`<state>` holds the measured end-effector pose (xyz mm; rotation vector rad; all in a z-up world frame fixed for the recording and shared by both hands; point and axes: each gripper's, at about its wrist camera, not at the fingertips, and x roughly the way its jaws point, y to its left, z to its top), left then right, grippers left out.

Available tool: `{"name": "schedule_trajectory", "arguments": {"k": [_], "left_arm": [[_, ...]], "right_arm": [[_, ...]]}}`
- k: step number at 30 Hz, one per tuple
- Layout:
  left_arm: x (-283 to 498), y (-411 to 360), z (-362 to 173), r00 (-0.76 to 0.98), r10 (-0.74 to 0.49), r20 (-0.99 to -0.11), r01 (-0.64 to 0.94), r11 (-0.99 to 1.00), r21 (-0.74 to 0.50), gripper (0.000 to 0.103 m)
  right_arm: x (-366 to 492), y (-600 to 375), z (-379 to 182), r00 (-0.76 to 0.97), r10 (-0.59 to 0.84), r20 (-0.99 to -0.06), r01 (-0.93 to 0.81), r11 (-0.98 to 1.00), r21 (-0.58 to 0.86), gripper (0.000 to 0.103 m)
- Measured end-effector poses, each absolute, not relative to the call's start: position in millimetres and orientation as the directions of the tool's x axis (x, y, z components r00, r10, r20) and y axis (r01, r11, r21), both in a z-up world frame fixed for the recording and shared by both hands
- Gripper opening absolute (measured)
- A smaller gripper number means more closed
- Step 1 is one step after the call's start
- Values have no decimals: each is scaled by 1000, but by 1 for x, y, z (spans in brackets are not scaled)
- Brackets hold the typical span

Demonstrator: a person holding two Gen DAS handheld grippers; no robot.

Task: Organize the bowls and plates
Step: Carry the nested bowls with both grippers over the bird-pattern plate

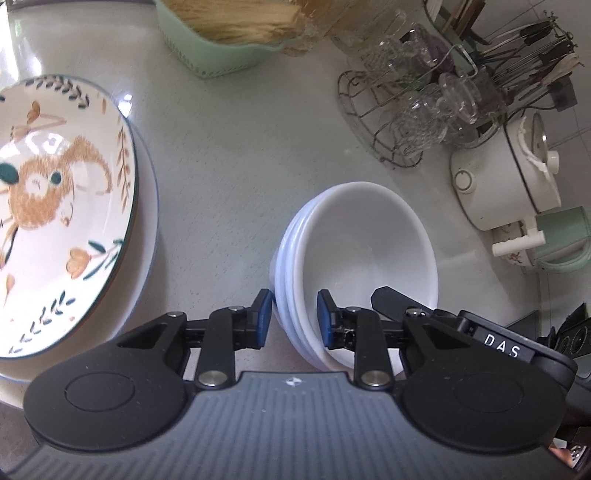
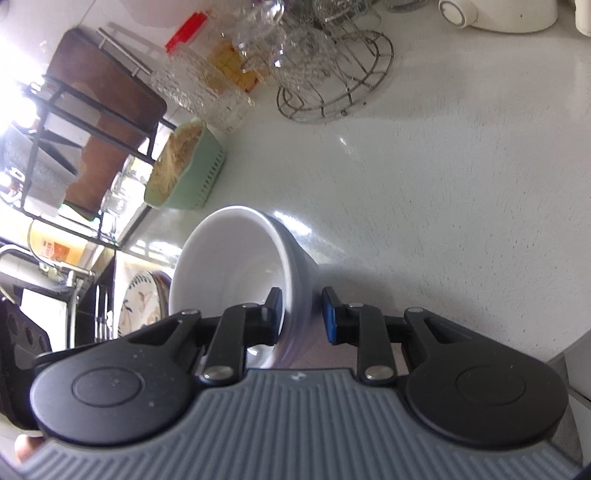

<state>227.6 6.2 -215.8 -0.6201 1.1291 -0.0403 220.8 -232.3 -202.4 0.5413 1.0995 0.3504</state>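
Observation:
A stack of white bowls [image 1: 354, 258] stands on the pale counter in the left wrist view. My left gripper [image 1: 293, 317] straddles the near rims of the stack, one blue pad outside and one inside, close to the rims. The right gripper's black finger [image 1: 388, 295] reaches into the top bowl. In the right wrist view the white bowls [image 2: 236, 269] look tilted. My right gripper [image 2: 301, 314] straddles their wall, with a gap at the outer pad. Painted floral plates [image 1: 55, 206] are stacked at the left, also seen small in the right wrist view [image 2: 138, 302].
A mint basket of chopsticks [image 1: 229, 33] and a wire rack of glasses [image 1: 413, 103] stand at the back. A white electric pot [image 1: 506, 177] and a mint kettle [image 1: 561, 236] are at the right. A dark shelf rack [image 2: 74, 129] stands beyond the basket.

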Motion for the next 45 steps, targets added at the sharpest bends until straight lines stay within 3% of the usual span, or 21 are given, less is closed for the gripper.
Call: {"name": "schedule_trajectory", "arguments": {"k": [22, 45], "left_arm": [[199, 91, -140, 547, -308, -778, -253, 826, -504, 31], [150, 205, -163, 554, -255, -793, -314, 818, -482, 31]], "right_arm": [[209, -161, -152, 460, 594, -659, -76, 767, 638, 26], [183, -41, -164, 375, 606, -701, -146, 786, 601, 26]]}}
